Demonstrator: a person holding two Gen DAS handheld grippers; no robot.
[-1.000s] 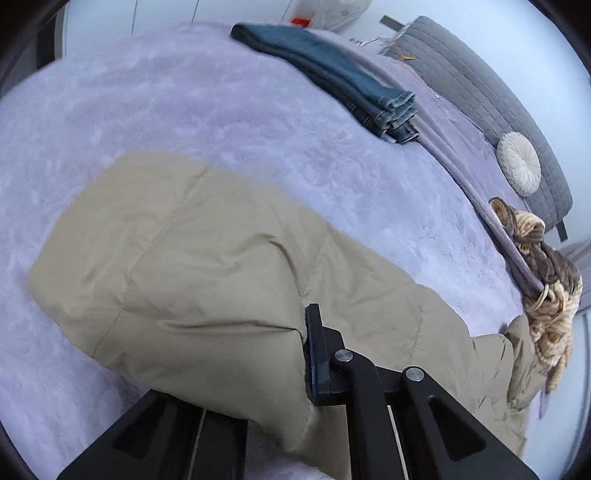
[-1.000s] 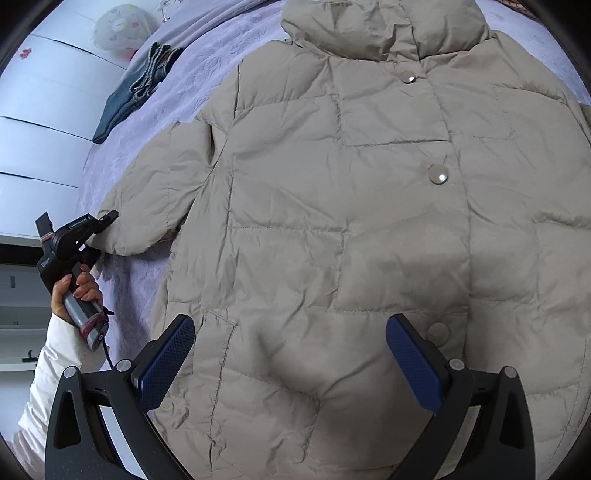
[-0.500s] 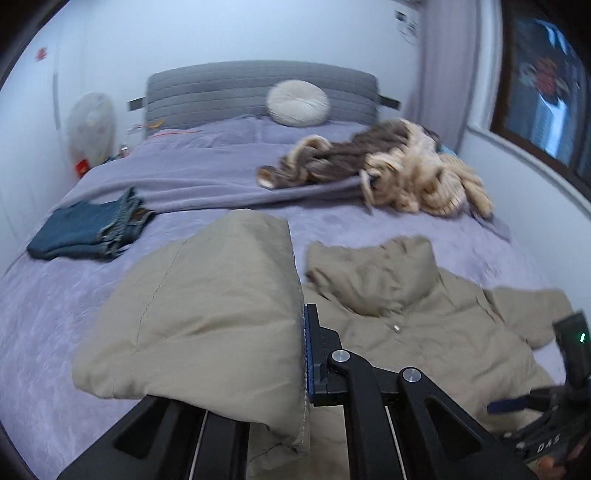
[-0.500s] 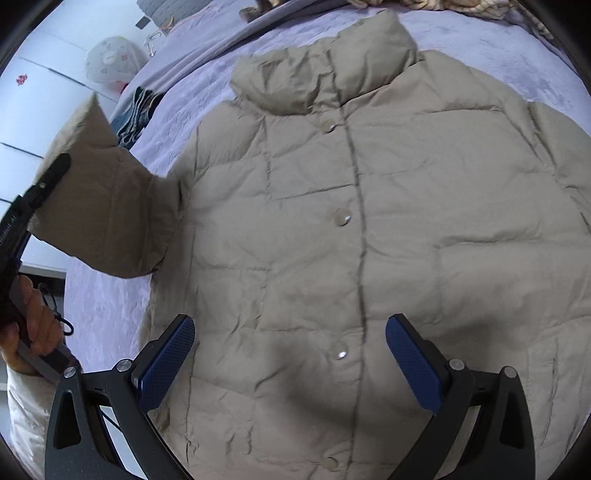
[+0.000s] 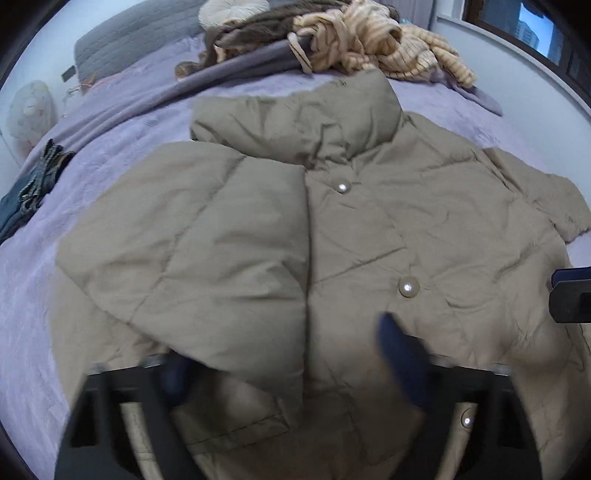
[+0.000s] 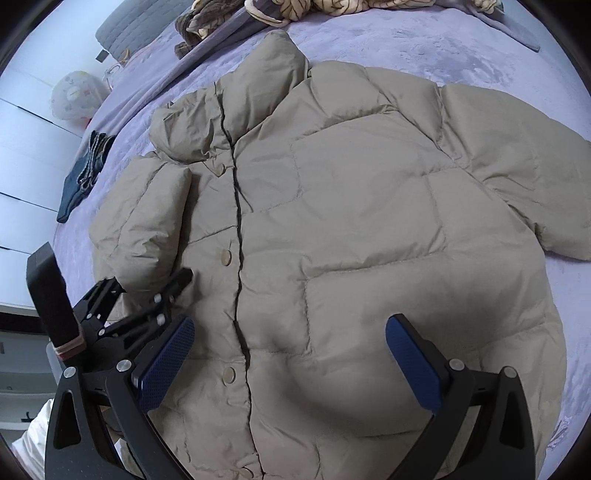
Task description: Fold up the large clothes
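A beige puffer jacket (image 5: 388,229) (image 6: 351,221) lies front up on the purple bed (image 5: 110,122), collar toward the headboard. One sleeve (image 5: 207,251) (image 6: 155,221) is folded in over the jacket's chest. My left gripper (image 5: 291,369) (image 6: 146,282) hangs at that sleeve's cuff; its jaws are opening, blurred and spread wide, with the cuff lying loose between them. The other sleeve (image 6: 517,166) still lies spread out to the side. My right gripper (image 6: 288,354) hovers open over the jacket's lower front, with nothing in it.
Folded jeans (image 5: 26,195) (image 6: 81,173) lie at the bed's left edge. A heap of knitwear (image 5: 369,40) and a round cushion (image 5: 232,7) sit by the grey headboard (image 5: 129,40). A person's white sleeve (image 6: 33,435) shows at lower left.
My left gripper carried the sleeve from out on the bed across onto the jacket's chest, and its shut jaws have spread. The right gripper has drifted toward the jacket's outspread sleeve.
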